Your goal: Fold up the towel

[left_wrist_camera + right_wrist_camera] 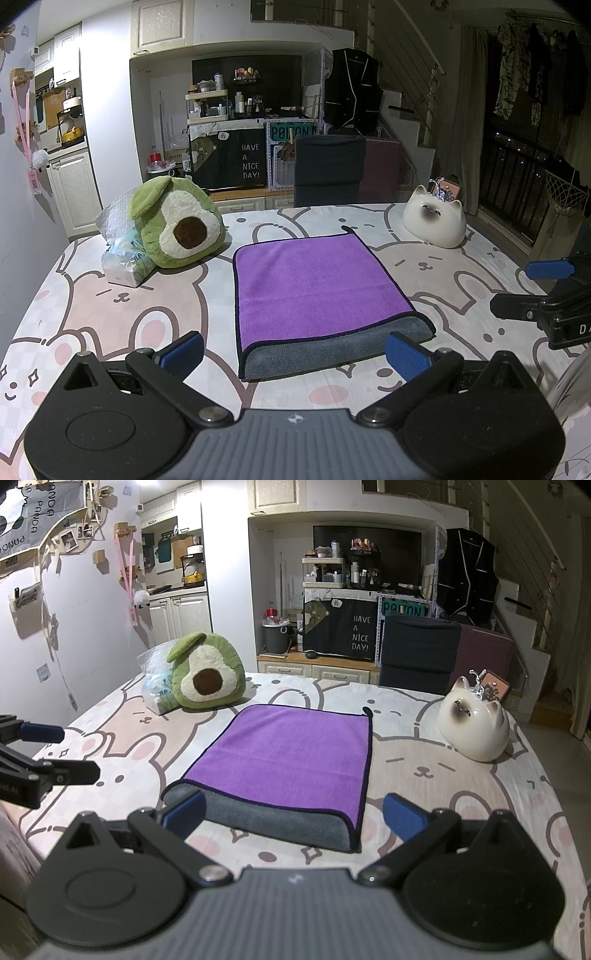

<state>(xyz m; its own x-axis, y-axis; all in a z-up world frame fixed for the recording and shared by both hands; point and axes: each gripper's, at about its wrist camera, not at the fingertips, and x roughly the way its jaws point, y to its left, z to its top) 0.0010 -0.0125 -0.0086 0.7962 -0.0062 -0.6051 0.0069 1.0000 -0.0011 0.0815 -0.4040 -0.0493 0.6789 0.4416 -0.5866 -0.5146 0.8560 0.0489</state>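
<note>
A purple towel [314, 280] with a grey underside lies folded over on the bunny-print table; a grey strip shows along its near edge. It also shows in the right wrist view [288, 753]. My left gripper [295, 352] is open and empty, just short of the towel's near edge, its blue pads wide apart. My right gripper [295, 818] is open and empty, also at the near edge. Each gripper shows at the side of the other's view: the right one [532, 291] and the left one [62, 749].
An avocado plush [177, 221] and a tissue pack [123, 258] sit left of the towel. A white ceramic cat [434, 218] sits at the right rear. A dark chair [327, 170] stands behind the table [461, 280].
</note>
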